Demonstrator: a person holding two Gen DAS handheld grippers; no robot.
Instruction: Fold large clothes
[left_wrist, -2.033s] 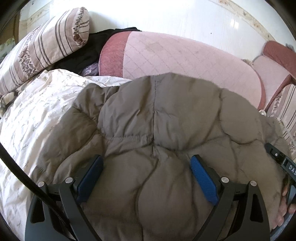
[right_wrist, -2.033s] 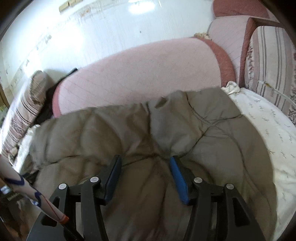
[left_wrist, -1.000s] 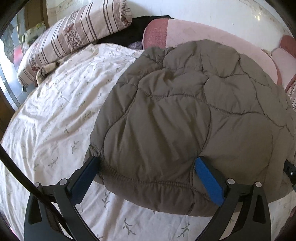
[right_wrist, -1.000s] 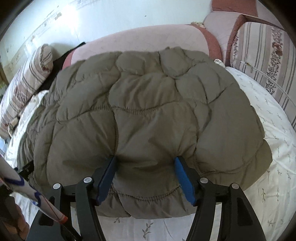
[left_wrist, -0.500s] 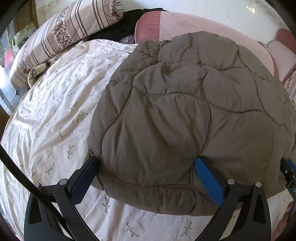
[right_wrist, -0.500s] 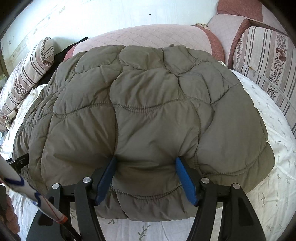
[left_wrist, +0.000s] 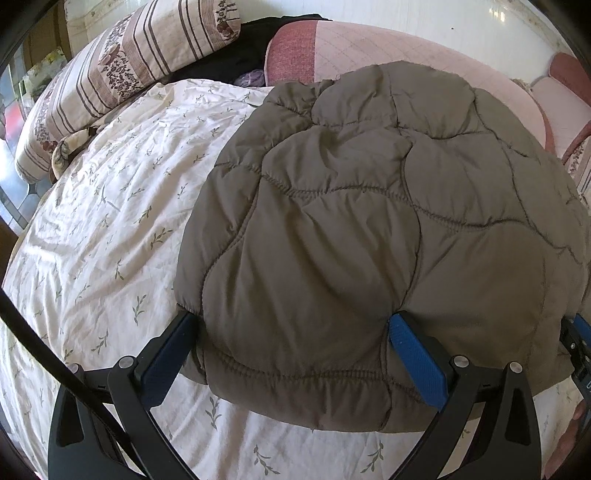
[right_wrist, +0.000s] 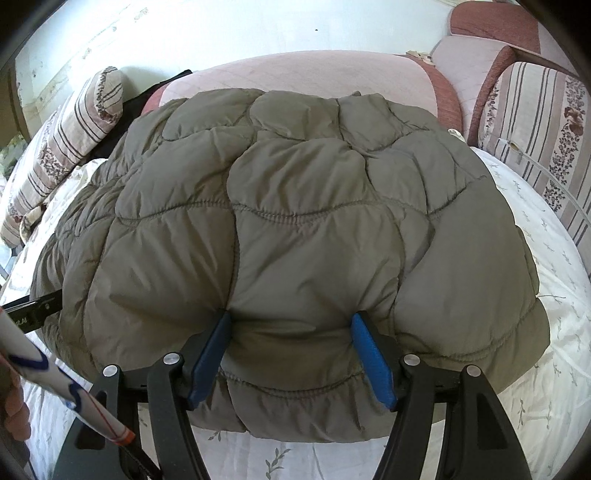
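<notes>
1. Nearest, in the left wrist view: left gripper (left_wrist: 291, 339) with its blue pads spread wide, straddling the near left corner of the quilted puffer jacket (left_wrist: 369, 240). Outer pad just beside the jacket's left edge, inner pad dented into the padding. Whether this counts as a clamp on the bulk or only a press against it cannot be told.

2. Nearest, in the right wrist view: right gripper (right_wrist: 291, 343) set a good way apart too, both blue pads sunk into the near hem of the jacket (right_wrist: 295, 240), a bulge of padding pinched up between them. Reads as a wide grip on the hem.

3. Just beyond the pads: olive-brown jacket lying in a thick, already doubled slab on the floral bedsheet (left_wrist: 103, 229), hem toward both grippers, bulk running away toward the far side.

4. The relation that matters: jacket straight ahead of both claws, its long axis across the views, left to right; left claw at the left corner, right claw nearer the middle of the hem. Right corner of the hem free, near neither. Likely next: release and smoothing, or another fold.

5. Farther: pink quilted sofa back (right_wrist: 314, 74) behind the jacket, touching or just behind its far edge.

6. Farthest: striped floral pillow (left_wrist: 129, 62) at the far left, well apart from the jacket; striped cushion (right_wrist: 535, 129) at the far right.
</notes>
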